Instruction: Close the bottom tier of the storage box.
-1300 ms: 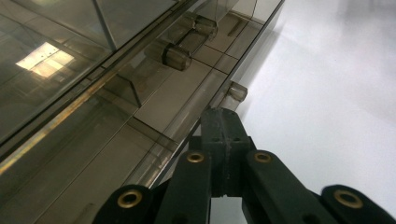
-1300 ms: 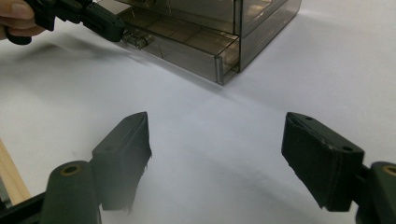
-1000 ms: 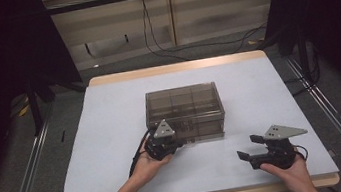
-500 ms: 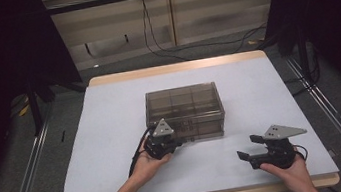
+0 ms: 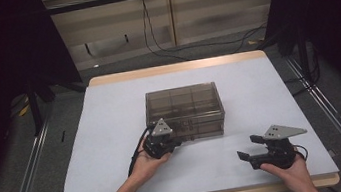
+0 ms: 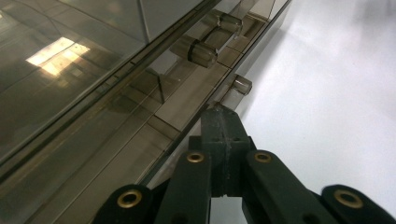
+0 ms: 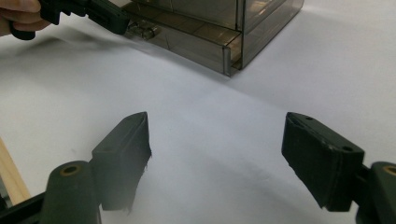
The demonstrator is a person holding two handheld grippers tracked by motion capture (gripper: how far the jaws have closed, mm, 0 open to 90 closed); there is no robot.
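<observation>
A smoky see-through drawer box (image 5: 184,109) stands mid-table. My left gripper (image 5: 179,141) is at its front face, low down. In the left gripper view its jaws (image 6: 220,116) are pressed together, tips against the lower drawer's front (image 6: 196,100), just short of a small clear knob (image 6: 242,85); nothing shows between them. Two more knobs (image 6: 195,49) sit higher up. The right gripper view has the lower drawer (image 7: 201,44) sticking out slightly, with the left gripper (image 7: 112,18) by the knobs (image 7: 144,30). My right gripper (image 5: 250,147) rests open near the front right, empty (image 7: 217,149).
White table cover (image 5: 110,114) spreads around the box, with a wooden edge (image 5: 174,68) at the far side. Cables (image 5: 177,49) lie on the floor beyond. Metal rails (image 5: 27,171) run along both sides of the table.
</observation>
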